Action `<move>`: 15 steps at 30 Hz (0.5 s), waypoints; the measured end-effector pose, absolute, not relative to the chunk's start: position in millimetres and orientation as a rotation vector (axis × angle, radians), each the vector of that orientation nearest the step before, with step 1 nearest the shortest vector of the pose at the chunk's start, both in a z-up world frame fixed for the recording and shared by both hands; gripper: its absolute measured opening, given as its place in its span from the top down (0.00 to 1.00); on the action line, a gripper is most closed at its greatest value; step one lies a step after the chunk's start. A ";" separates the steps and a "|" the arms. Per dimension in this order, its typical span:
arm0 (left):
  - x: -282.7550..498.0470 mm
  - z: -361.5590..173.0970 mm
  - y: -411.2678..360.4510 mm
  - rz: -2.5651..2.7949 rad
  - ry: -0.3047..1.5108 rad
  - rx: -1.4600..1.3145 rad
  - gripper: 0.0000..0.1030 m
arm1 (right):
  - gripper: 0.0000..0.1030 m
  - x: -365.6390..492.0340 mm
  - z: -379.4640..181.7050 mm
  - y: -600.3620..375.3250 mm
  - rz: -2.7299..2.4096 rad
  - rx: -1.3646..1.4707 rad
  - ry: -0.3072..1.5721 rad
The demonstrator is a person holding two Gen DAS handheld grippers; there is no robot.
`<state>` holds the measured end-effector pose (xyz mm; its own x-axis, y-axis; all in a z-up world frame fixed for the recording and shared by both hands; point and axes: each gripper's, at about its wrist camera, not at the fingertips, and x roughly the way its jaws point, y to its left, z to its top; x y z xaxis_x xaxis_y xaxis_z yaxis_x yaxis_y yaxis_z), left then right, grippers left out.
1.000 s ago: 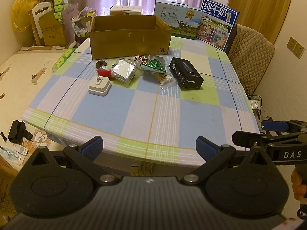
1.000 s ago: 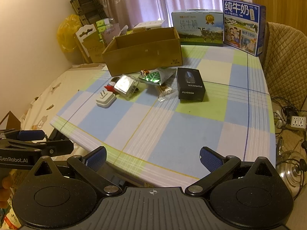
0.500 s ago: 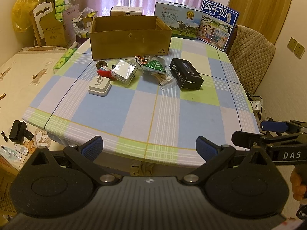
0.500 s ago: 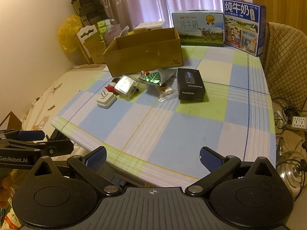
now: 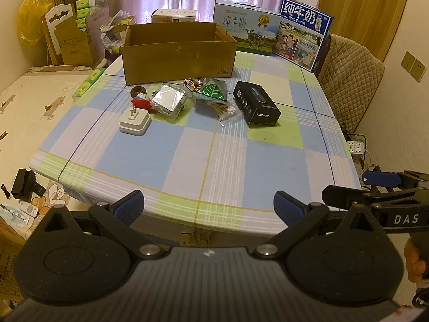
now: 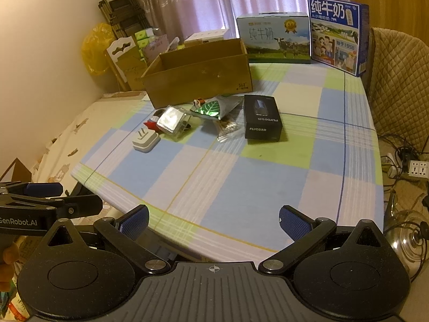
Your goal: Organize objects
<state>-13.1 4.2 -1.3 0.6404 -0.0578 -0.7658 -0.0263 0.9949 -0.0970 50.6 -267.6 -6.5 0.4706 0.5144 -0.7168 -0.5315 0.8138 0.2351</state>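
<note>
An open cardboard box (image 5: pixel 178 59) (image 6: pixel 199 77) stands at the far side of the checked table (image 5: pixel 209 155). In front of it lie a white plug adapter (image 5: pixel 134 122) (image 6: pixel 146 141), a red item (image 5: pixel 140 102), a clear case with foil (image 5: pixel 167 101) (image 6: pixel 173 120), a green leaf packet (image 5: pixel 211 92) (image 6: pixel 214 107), a bag of cotton swabs (image 5: pixel 228 114) and a black FLYCO box (image 5: pixel 256 104) (image 6: pixel 261 119). My left gripper (image 5: pixel 207 208) and right gripper (image 6: pixel 213 218) hang open before the table's near edge, holding nothing.
Two milk cartons (image 5: pixel 303 41) (image 6: pixel 273 37) stand at the back of the table. A padded chair (image 5: pixel 348 77) is on the right, with power strips (image 6: pixel 418 167) on the floor. A bed (image 5: pixel 29 102) and stacked boxes sit left. A hand (image 5: pixel 414 261) holds the right gripper.
</note>
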 end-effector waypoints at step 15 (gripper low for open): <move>10.6 -4.2 -1.8 -0.002 0.896 -0.086 0.01 | 0.02 77.6 -21.6 -288.0 0.648 0.105 0.923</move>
<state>10.6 -1.8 -4.2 0.6250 -0.0379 -0.7797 -0.0341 0.9965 -0.0758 77.6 -288.0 -21.6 0.4291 0.5615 -0.7075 -0.4745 0.8066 0.3524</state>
